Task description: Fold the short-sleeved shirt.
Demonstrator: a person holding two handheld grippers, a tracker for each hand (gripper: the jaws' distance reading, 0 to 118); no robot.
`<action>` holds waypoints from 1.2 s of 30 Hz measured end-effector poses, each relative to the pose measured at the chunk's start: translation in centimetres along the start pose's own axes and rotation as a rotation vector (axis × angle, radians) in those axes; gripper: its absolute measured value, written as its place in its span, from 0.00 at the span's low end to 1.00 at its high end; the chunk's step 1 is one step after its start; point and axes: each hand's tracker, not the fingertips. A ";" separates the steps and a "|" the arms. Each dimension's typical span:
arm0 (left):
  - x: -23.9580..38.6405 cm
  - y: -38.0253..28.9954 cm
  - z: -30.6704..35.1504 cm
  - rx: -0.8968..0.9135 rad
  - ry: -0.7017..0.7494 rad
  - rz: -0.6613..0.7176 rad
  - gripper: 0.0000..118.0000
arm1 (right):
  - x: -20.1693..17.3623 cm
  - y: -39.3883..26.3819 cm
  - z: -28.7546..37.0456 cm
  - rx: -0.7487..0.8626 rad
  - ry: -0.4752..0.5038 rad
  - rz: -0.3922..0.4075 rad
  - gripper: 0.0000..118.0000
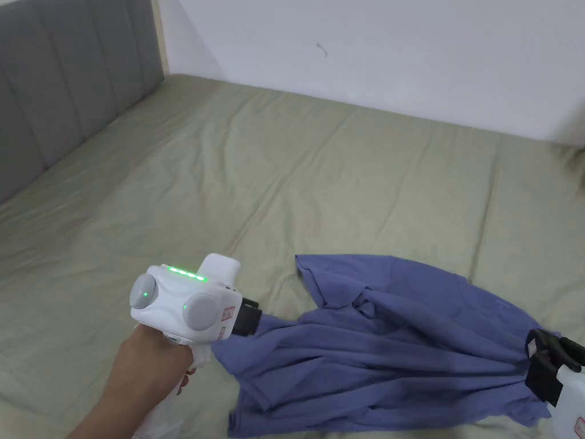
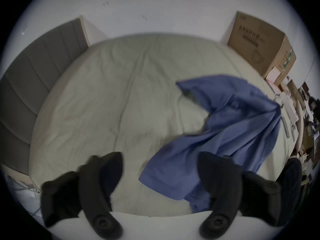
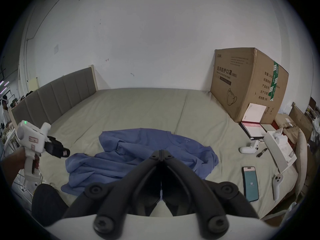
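Note:
A blue short-sleeved shirt (image 1: 388,343) lies crumpled on the green bed sheet (image 1: 285,171). My left gripper (image 1: 254,320) is at the shirt's left edge. In the left gripper view its jaws (image 2: 160,171) stand wide apart, and the shirt (image 2: 233,122) lies loosely by the right-hand jaw, with neither jaw pressing on it. My right gripper (image 1: 540,357) is at the shirt's right edge, where taut folds run into it. In the right gripper view its jaws (image 3: 161,151) are closed together over the shirt (image 3: 138,148). That view also has the left gripper (image 3: 64,152) at the far left.
A large cardboard box (image 3: 247,88) stands at the bed's far right corner. Beside it on the right lie a phone (image 3: 250,185), two white controllers (image 3: 249,148), booklets and packaging. A grey padded headboard (image 1: 57,86) lines the left side, and a white wall runs behind.

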 end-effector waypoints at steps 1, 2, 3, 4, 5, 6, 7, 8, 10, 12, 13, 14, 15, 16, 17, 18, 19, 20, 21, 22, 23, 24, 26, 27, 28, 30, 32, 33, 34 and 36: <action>0.1 -0.4 -1.0 -0.020 -0.001 -0.011 0.79 | 0.1 0.0 -0.4 -0.007 -0.002 -0.002 0.00; 0.0 -0.5 -1.9 -0.030 -0.001 -0.018 0.80 | 0.1 -0.1 -0.7 -0.013 -0.006 -0.005 0.00; 0.0 -0.6 -2.8 -0.063 -0.008 -0.020 0.79 | 0.2 -0.1 -1.0 -0.019 -0.011 -0.009 0.00; 0.0 -0.7 -3.7 -0.098 -0.014 -0.019 0.79 | 0.4 -0.1 -1.2 -0.023 -0.015 -0.014 0.00; 0.7 -1.3 -3.6 -0.127 -0.008 -0.028 0.79 | 0.5 0.0 -1.5 -0.026 -0.017 -0.019 0.00; 0.7 -1.5 -4.3 -0.149 0.006 -0.038 0.79 | 0.6 0.1 -1.7 -0.029 -0.020 -0.024 0.00; 0.8 -1.8 -4.9 -0.167 0.029 -0.045 0.76 | 0.7 0.1 -1.8 -0.030 -0.022 -0.027 0.00; 0.7 -1.9 -5.1 -0.172 -0.004 -0.031 0.71 | 0.9 0.3 -1.9 -0.030 -0.024 -0.028 0.00; 1.2 -1.7 -4.1 -0.152 0.014 -0.023 0.59 | 1.3 0.5 -1.9 -0.029 -0.029 -0.032 0.00; 2.1 -1.6 -2.8 -0.116 0.026 -0.082 0.04 | 1.9 0.6 -1.7 -0.025 -0.035 -0.042 0.00; 2.1 -1.4 -2.1 -0.118 0.032 -0.074 0.01 | 2.5 0.7 -1.7 -0.025 -0.042 -0.051 0.00; 2.1 -1.3 -1.6 -0.097 0.030 -0.053 0.01 | 3.1 0.7 -1.7 -0.027 -0.050 -0.061 0.00; 2.1 -1.2 -1.1 -0.092 -0.024 -0.018 0.01 | 3.8 0.6 -1.7 -0.030 -0.058 -0.071 0.00; 2.3 -1.1 -0.3 -0.060 -0.027 -0.003 0.01 | 4.6 0.6 -1.7 -0.035 -0.067 -0.080 0.00; 1.9 -0.7 -0.1 -0.028 -0.019 -0.013 0.01 | 5.5 0.6 -1.8 -0.039 -0.076 -0.083 0.00; 2.1 -0.5 0.9 0.000 -0.012 -0.018 0.01 | 6.4 0.6 -1.9 -0.043 -0.091 -0.082 0.00; 2.2 -0.1 2.0 0.034 -0.027 -0.003 0.01 | 7.5 0.5 -2.0 -0.055 -0.115 -0.080 0.00; 2.3 0.2 3.0 0.059 -0.049 0.014 0.01 | 8.8 0.4 -2.3 -0.066 -0.139 -0.080 0.00; 3.1 0.4 4.9 0.081 -0.055 0.021 0.01 | 10.0 0.3 -2.7 -0.079 -0.166 -0.082 0.00; 3.3 0.5 5.7 0.096 -0.057 0.015 0.01 | 11.4 0.3 -3.4 -0.105 -0.188 -0.088 0.00; 3.6 0.7 6.2 0.097 -0.054 0.010 0.01 | 12.6 0.1 -4.3 -0.134 -0.201 -0.093 0.00; 3.9 0.7 6.5 0.102 -0.054 0.008 0.01 | 13.7 0.0 -5.2 -0.155 -0.203 -0.088 0.00; 4.7 0.9 7.2 0.115 -0.048 0.004 0.01 | 15.5 -0.2 -7.4 -0.212 -0.219 -0.058 0.00; 5.0 1.0 7.3 0.117 -0.046 -0.003 0.01 | 16.1 -0.3 -8.6 -0.222 -0.214 -0.059 0.05; 5.4 1.0 7.3 0.114 -0.036 -0.011 0.01 | 16.8 -0.3 -10.0 -0.247 -0.200 -0.069 0.21; 5.6 1.2 7.0 0.107 -0.022 -0.014 0.01 | 17.9 -0.3 -12.7 -0.292 -0.155 -0.127 0.79; 5.8 1.3 7.0 0.106 -0.013 -0.008 0.01 | 18.7 -0.6 -15.8 -0.344 -0.122 -0.183 0.99; 5.4 1.3 6.6 0.106 -0.006 -0.001 0.01 | 19.0 -0.9 -17.2 -0.354 -0.114 -0.203 0.99; 5.4 1.3 6.5 0.109 -0.001 0.000 0.01 | 19.1 -1.0 -18.2 -0.350 -0.127 -0.195 0.99; 5.4 1.4 6.2 0.098 0.009 0.006 0.01 | 19.2 -1.6 -20.3 -0.384 -0.144 -0.182 0.99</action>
